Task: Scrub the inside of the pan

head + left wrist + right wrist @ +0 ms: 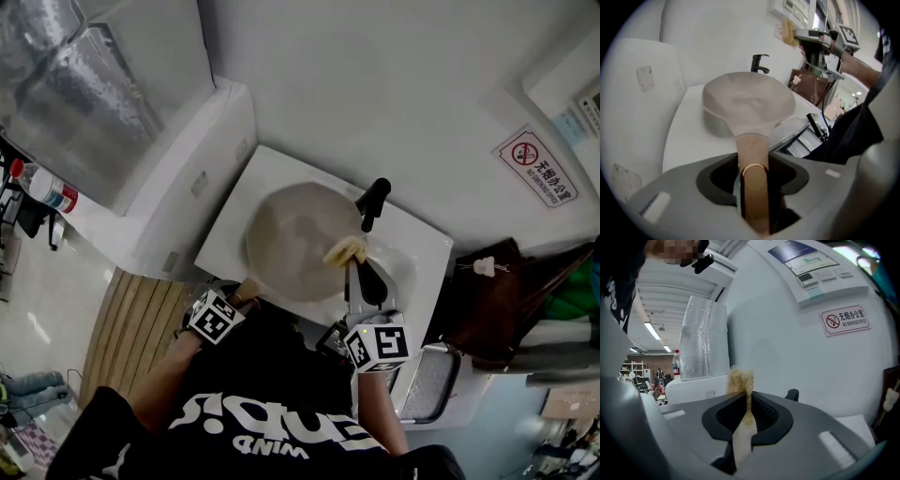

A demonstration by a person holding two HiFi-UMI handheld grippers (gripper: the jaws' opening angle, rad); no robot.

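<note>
A beige pan [295, 239] rests on the white sink counter [234, 230], its bowl [747, 101] empty and facing up. My left gripper [240, 298] is at the pan's near side, shut on its wooden handle [753, 154], which runs straight between the jaws of the left gripper [754, 187]. My right gripper [351, 272] hangs above the pan's right rim, shut on a yellow-tan scrub sponge [345, 250]. The sponge [740, 380] sticks up past the jaws of the right gripper [746, 413] and is clear of the pan. The left gripper view shows the sponge [789, 33] high in the air.
A black faucet [372, 202] stands behind the pan by the white wall. A white appliance [187, 178] borders the counter's left side. A brown bag [487, 300] and a grey tray [427, 380] lie to the right. Wooden slats [131, 328] cover the floor at lower left.
</note>
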